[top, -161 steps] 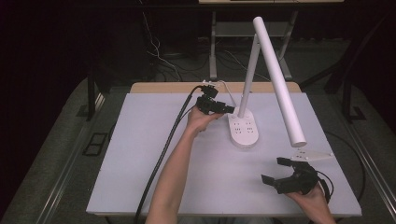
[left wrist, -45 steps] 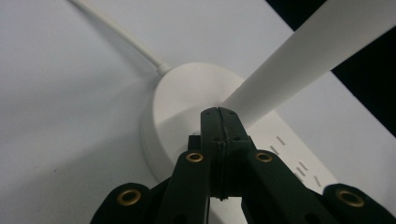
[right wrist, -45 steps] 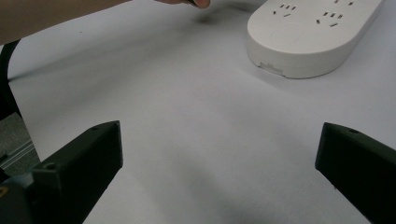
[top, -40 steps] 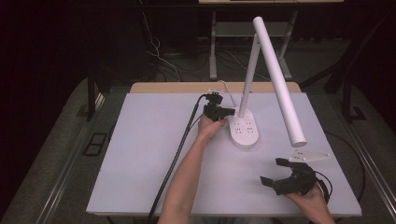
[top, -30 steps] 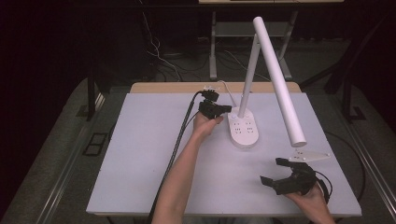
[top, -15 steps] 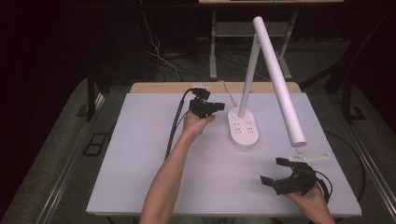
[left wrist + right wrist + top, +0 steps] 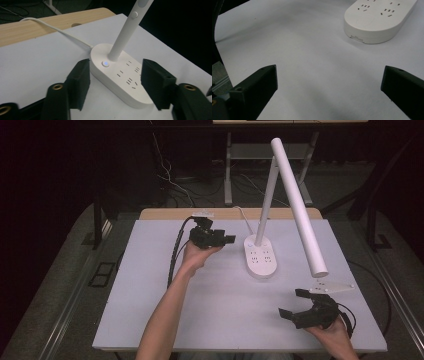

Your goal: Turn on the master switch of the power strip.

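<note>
While its small round button [image 7: 105,63] glows blue beside the foot of the stem, the white oval plastic lamp base [image 7: 260,259] with socket slots in its top sits flat toward the far middle of the pale grey tabletop [image 7: 150,305]. A slim white stem [image 7: 265,202] rises from it and carries a long white tubular lamp head [image 7: 299,205] slanting down toward the right. A white cord [image 7: 57,31] leaves the base toward the wooden far edge. The left gripper [image 7: 227,240] hovers just left of the base, apart from it; its jaws have just been opening and stand partly spread, nothing between them. The right gripper [image 7: 294,303] sits at the near right, well apart, jaws wide and empty.
</note>
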`<state>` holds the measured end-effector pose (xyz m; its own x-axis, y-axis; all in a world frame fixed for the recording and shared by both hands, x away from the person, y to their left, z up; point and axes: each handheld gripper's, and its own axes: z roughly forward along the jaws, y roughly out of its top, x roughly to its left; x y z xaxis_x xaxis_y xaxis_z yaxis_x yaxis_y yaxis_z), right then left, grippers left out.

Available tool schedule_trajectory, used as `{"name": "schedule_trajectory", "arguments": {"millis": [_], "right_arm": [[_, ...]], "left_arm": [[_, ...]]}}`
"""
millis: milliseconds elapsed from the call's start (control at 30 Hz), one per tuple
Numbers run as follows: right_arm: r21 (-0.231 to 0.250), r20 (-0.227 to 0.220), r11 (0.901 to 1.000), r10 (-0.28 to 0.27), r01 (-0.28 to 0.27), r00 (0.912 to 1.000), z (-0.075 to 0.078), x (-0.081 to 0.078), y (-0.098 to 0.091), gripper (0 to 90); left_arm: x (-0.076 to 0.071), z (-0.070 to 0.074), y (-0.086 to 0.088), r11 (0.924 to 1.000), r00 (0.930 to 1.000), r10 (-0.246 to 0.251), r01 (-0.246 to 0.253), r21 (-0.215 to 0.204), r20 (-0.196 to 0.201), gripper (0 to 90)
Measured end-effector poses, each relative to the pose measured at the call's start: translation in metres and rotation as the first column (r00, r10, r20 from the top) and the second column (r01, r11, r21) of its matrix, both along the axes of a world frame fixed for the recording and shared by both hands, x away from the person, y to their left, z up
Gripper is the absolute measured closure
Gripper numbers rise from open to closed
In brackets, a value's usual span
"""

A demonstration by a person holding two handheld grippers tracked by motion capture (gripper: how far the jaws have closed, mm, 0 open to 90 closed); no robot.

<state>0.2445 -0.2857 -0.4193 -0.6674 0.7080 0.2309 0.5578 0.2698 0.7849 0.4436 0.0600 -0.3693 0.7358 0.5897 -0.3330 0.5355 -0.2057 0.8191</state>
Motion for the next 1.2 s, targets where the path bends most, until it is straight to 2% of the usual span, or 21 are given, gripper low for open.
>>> {"name": "schedule_trajectory", "arguments": {"millis": [33,133,233,267,367,467,567,767,1100,1200], "right_arm": [[0.000,0.001,1.0000,0.001,-0.001,1.0000,0.000,0.000,0.000,0.2],[0.001,0.001,1.0000,0.002,-0.002,1.0000,0.000,0.000,0.000,0.2],[0.002,0.000,1.0000,0.001,-0.001,1.0000,0.000,0.000,0.000,0.2],[0.002,0.000,1.0000,0.001,-0.001,1.0000,0.000,0.000,0.000,0.2],[0.000,0.004,1.0000,0.003,-0.003,1.0000,0.000,0.000,0.001,0.2],[-0.001,0.002,1.0000,0.003,-0.003,1.0000,0.000,0.000,0.002,0.2],[-0.005,0.006,1.0000,0.005,-0.005,1.0000,0.001,0.001,0.002,0.2],[-0.002,0.009,1.0000,-0.001,0.001,1.0000,0.001,0.000,0.000,0.2],[-0.001,0.006,1.0000,-0.002,0.002,1.0000,0.001,0.000,0.001,0.2],[-0.002,0.006,1.0000,-0.002,0.002,1.0000,0.001,0.000,0.001,0.2]], "left_arm": [[-0.004,0.002,0.007,1.0000,1.0000,0.004,-0.004,0.004,0.009,27.4],[-0.008,0.005,0.014,1.0000,1.0000,0.003,-0.003,0.000,0.008,22.1],[-0.013,0.009,0.023,1.0000,1.0000,0.005,-0.005,-0.008,0.005,11.7],[-0.014,0.011,0.026,0.9999,1.0000,0.003,-0.003,-0.010,0.004,11.7],[-0.018,0.015,0.033,0.9997,0.9997,-0.014,0.013,-0.020,-0.019,0.0],[-0.026,0.015,0.039,0.9998,0.9998,-0.017,0.017,0.008,-0.010,0.0],[-0.034,0.014,0.046,1.0000,0.9999,-0.009,0.009,-0.001,-0.004,0.0],[-0.055,0.009,0.060,1.0000,0.9999,-0.002,0.002,0.007,0.013,0.0],[-0.080,-0.002,0.072,1.0000,0.9997,0.004,-0.004,0.005,0.023,0.0],[-0.088,-0.003,0.076,0.9998,0.9994,0.010,-0.010,0.018,0.033,0.0]]}}
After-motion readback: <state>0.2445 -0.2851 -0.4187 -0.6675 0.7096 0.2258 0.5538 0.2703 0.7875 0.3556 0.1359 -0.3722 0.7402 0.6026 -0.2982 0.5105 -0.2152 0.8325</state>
